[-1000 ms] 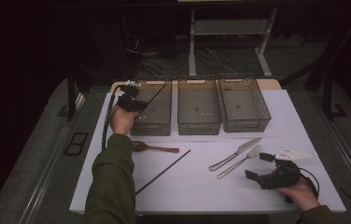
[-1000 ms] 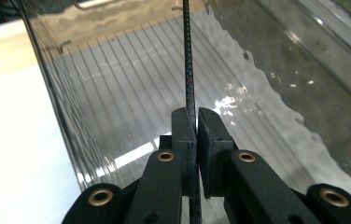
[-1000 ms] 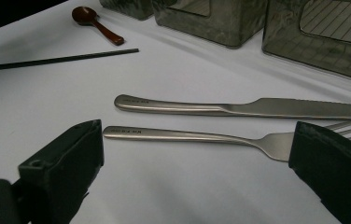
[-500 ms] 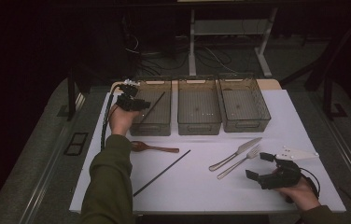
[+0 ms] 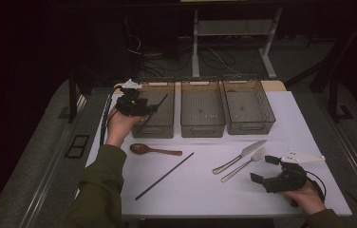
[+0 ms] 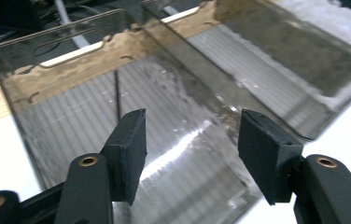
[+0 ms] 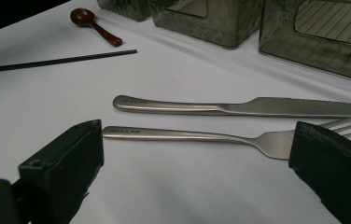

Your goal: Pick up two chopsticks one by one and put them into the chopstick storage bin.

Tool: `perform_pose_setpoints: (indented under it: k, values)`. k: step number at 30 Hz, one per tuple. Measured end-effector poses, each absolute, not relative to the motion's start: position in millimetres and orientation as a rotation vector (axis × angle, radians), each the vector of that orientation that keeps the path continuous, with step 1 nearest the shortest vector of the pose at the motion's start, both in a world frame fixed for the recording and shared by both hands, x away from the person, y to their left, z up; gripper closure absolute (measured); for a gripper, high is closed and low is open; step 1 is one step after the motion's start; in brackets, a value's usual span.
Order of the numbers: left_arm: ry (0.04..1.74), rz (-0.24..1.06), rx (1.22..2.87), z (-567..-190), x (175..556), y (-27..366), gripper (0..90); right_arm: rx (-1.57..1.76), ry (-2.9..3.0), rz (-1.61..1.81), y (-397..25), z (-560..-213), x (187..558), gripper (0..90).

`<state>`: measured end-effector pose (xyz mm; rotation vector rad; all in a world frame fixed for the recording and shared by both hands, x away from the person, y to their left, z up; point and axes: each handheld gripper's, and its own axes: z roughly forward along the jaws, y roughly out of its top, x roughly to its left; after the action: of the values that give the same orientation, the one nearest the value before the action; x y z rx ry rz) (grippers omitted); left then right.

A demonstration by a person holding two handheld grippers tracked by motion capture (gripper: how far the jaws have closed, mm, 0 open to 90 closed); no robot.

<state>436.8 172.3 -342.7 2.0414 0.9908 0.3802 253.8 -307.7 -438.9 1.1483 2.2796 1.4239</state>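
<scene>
A: Left gripper?
B: Over the near left edge of the left bin, jaws spread, gripping nothing. In the left gripper view 1 thin black stick leans inside that bin, just beyond the left finger, not touching it.

A: Right gripper?
B: Near right of the white table, jaws wide apart, empty. In the right gripper view the fork lies flat between the 2 fingers, just ahead of them, apart from both; knife lies just beyond the fork.

A: Rest?
B: 3 bins in a row: middle bin, right bin. Wooden spoon and a second black stick lie near the left forearm.
</scene>
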Motion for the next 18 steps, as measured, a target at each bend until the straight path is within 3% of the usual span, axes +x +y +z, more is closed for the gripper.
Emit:
perform_pose_setpoints:
  k: [18]
  values:
    - [0.841,0.346,2.044,-345,370,158,30.2,1.077,2.324,1.434,-303,-440,257,2.7]
